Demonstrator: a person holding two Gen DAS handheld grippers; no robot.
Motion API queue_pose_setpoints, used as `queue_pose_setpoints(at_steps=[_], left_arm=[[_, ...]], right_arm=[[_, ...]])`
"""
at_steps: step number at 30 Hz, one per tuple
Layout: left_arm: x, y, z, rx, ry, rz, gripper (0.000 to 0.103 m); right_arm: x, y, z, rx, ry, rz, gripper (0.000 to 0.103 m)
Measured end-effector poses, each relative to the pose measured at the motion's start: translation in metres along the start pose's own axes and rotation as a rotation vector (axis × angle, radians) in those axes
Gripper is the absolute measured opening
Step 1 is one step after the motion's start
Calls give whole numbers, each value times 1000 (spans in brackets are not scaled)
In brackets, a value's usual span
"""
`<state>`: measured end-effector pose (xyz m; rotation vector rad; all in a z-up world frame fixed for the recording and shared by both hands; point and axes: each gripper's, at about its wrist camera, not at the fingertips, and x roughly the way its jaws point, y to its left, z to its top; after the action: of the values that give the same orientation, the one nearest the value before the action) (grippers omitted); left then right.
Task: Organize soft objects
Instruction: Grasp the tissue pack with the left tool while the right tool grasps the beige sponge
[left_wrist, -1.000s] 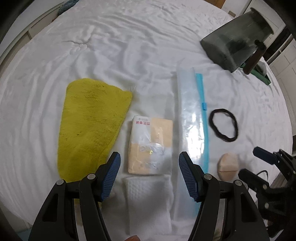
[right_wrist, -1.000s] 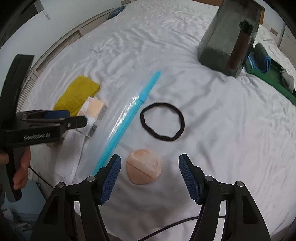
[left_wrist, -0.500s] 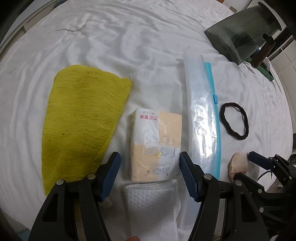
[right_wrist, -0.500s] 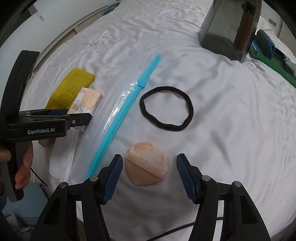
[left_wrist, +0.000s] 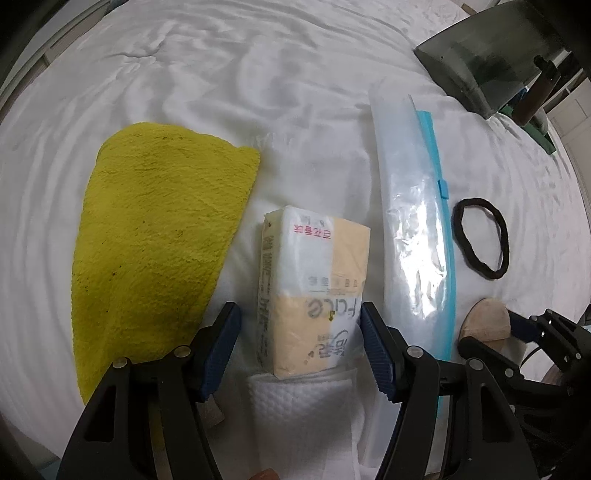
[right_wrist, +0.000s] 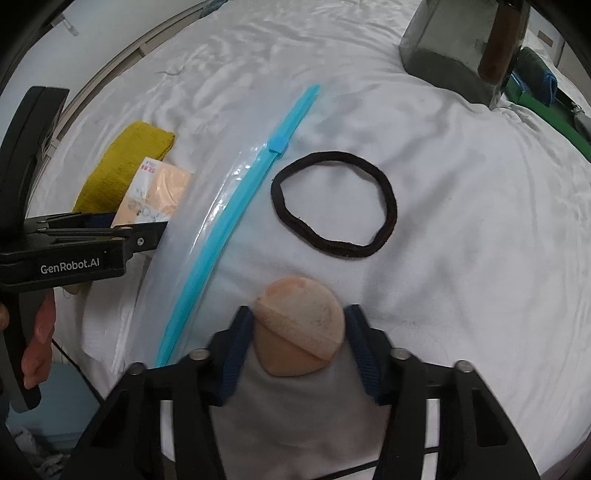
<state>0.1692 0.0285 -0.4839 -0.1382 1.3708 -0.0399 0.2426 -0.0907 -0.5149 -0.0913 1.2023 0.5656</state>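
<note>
A white bedsheet (right_wrist: 461, 221) is spread over the whole work surface, and its near edge is seen just behind both grippers, so little room is left on that side, while wide bare cloth is offered farther out and to the right of the black hair band (right_wrist: 334, 205). A dark grey container (right_wrist: 454, 48) is stood at the far right. The right gripper (right_wrist: 299, 332) is set around the round beige powder puff (right_wrist: 301, 319); its jaws have just been closing, and the blue pads are seen against the puff's two sides, though a firm press cannot be told. The puff is faintly stained and crossed by a band. The left gripper (left_wrist: 300, 343) is held half wide astride the near end of the tissue pack (left_wrist: 314, 291), its pads clear of it. The pack is laid on a white cloth (left_wrist: 303, 417), between the yellow towel (left_wrist: 155, 236) and the clear zip bag (left_wrist: 413, 229) with its blue seal.
</note>
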Motion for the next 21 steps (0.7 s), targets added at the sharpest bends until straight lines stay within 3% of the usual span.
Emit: queue_pose_setpoints(at_steps=[5, 21], left_arm=[[-1, -1, 0, 3, -4, 1, 43], [-30, -4, 2, -28, -64, -9, 37]], right_arm=[[4, 8, 1, -39, 7, 12, 9], [-27, -11, -1, -8, -40, 141, 5]])
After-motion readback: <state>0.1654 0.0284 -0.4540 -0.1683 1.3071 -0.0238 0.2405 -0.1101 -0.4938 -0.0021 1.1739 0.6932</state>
